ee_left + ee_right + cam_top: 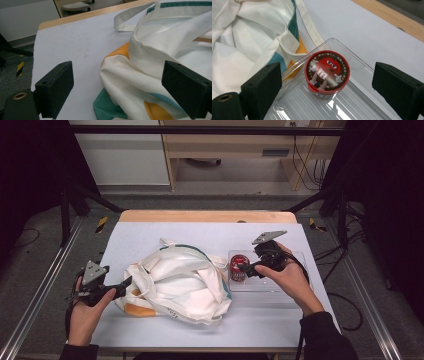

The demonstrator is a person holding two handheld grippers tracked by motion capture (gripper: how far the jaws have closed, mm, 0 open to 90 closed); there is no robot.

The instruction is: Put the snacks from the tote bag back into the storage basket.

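A crumpled white cloth tote bag (175,282) with green trim and orange and blue patches lies in the middle of the table. To its right, a small tub with a red printed lid (238,267) stands upright in the left end of a clear plastic tray (280,287). My right gripper (246,268) hovers over the tub, jaws wide apart. In the right gripper view the tub (327,72) sits below and between the jaws, untouched. My left gripper (127,282) is open at the bag's left edge. In the left gripper view the bag's cloth (155,57) lies ahead of the jaws, not pinched.
The table has a pale blue-grey top (150,237) with a wooden strip (205,216) along its far edge. The bag's loose handles (170,244) trail toward the back. A dark metal frame (70,205) stands around the table.
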